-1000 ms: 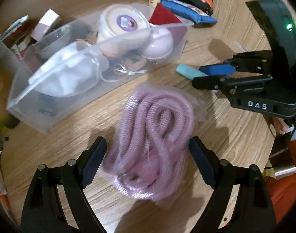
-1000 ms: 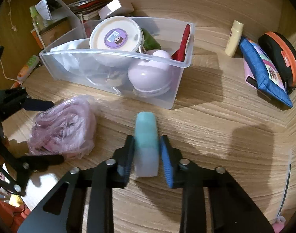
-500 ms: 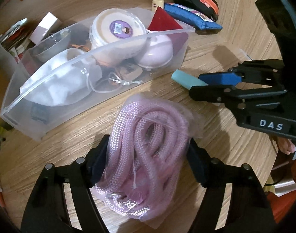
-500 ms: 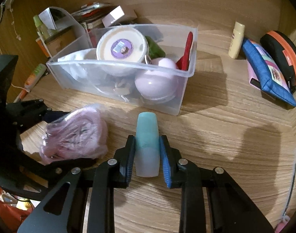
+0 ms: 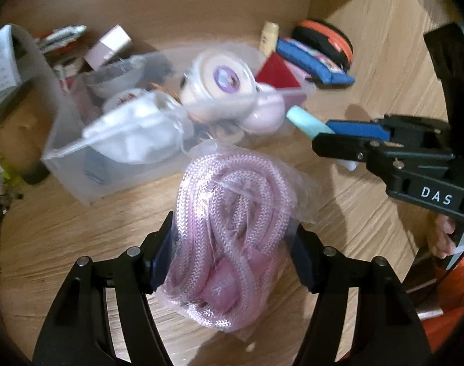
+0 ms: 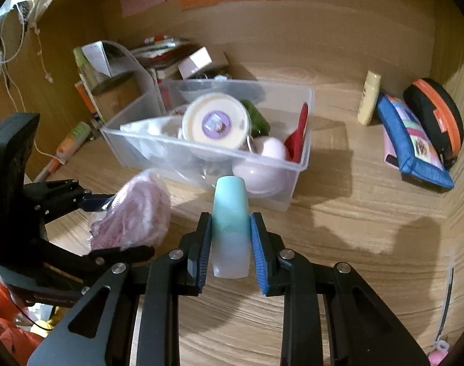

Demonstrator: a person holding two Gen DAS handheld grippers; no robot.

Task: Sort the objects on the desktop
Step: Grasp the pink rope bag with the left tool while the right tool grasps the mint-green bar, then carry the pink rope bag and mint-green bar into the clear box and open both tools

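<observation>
Rope bag (image 5: 232, 231) | between closing left tongs (image 5: 232, 262) | right tongs (image 6: 230, 244) pinching teal bottle (image 6: 230, 228)

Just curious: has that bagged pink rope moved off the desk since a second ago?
Yes. The bagged pink rope, pinched by the closing left gripper, has risen off the wooden desk toward the clear bin.

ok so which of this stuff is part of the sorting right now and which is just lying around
In the job:
- bagged pink rope, left gripper closing on it
- teal tube, clamped in right gripper
- clear bin, likely the destination

Lying about:
- blue pouch
- black and orange case
- cream bottle
</observation>
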